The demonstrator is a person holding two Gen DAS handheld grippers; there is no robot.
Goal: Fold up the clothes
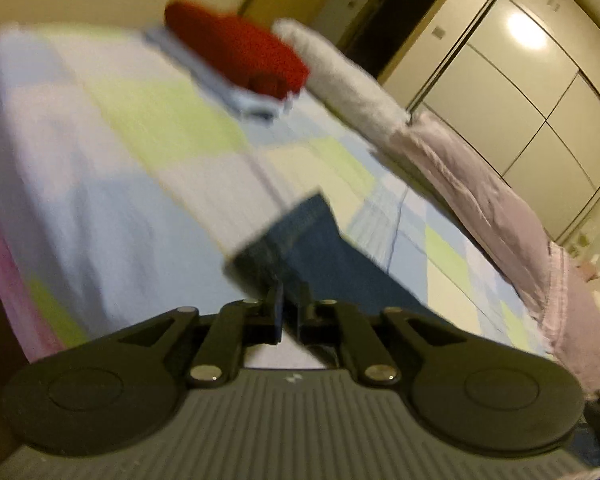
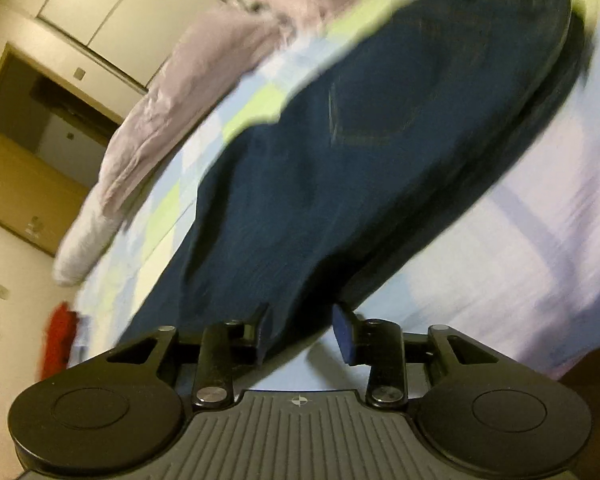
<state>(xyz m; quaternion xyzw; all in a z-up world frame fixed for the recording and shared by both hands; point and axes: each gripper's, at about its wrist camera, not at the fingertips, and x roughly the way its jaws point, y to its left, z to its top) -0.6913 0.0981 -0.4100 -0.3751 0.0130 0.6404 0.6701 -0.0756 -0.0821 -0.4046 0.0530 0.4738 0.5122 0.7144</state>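
Dark blue jeans [image 2: 340, 152] lie on the checked bed sheet [image 1: 120, 140]. In the left wrist view my left gripper [image 1: 289, 312] is shut on a leg end of the jeans [image 1: 300, 240], with the cloth pinched between the fingers. In the right wrist view my right gripper [image 2: 302, 330] is open, its fingers apart around the near edge of the jeans, with cloth lying between them. Both views are blurred by motion.
A folded red garment [image 1: 236, 52] sits on a pale blue folded pile [image 1: 256, 106] at the far end of the bed. A white pillow [image 1: 348, 80] and a lilac quilt [image 1: 480, 208] lie along the side by the wardrobe [image 1: 540, 92].
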